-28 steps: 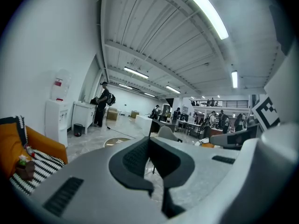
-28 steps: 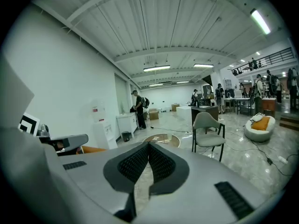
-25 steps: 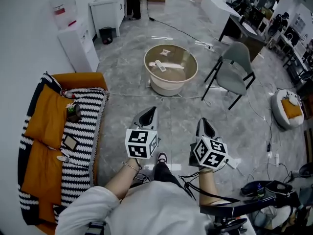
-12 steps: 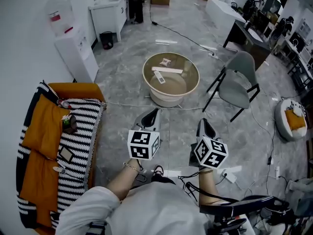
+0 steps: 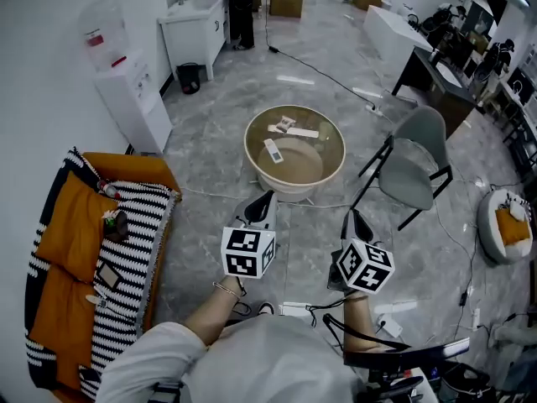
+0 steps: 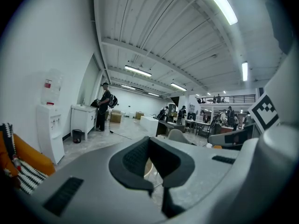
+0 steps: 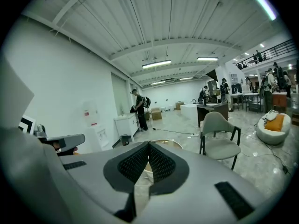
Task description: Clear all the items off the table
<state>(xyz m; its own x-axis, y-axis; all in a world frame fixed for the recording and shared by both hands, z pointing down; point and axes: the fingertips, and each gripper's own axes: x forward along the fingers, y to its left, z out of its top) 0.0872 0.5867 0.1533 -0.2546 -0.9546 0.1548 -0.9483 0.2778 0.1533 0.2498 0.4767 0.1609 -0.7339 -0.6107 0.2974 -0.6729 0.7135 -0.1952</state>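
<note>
Clearing appears not yet begun; everything is left to do.
A remote (image 5: 273,150) and flat white pieces (image 5: 297,132) are seen on the round surface (image 5: 252,154), well ahead; fingers of the left gripper (image 5: 265,198) and right gripper (image 5: 352,218) are pressed together, empty.

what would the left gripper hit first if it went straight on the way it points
Most likely the round table: the left gripper, shut and empty, points at its near side, with only floor between. Depth is hard to judge.
</note>
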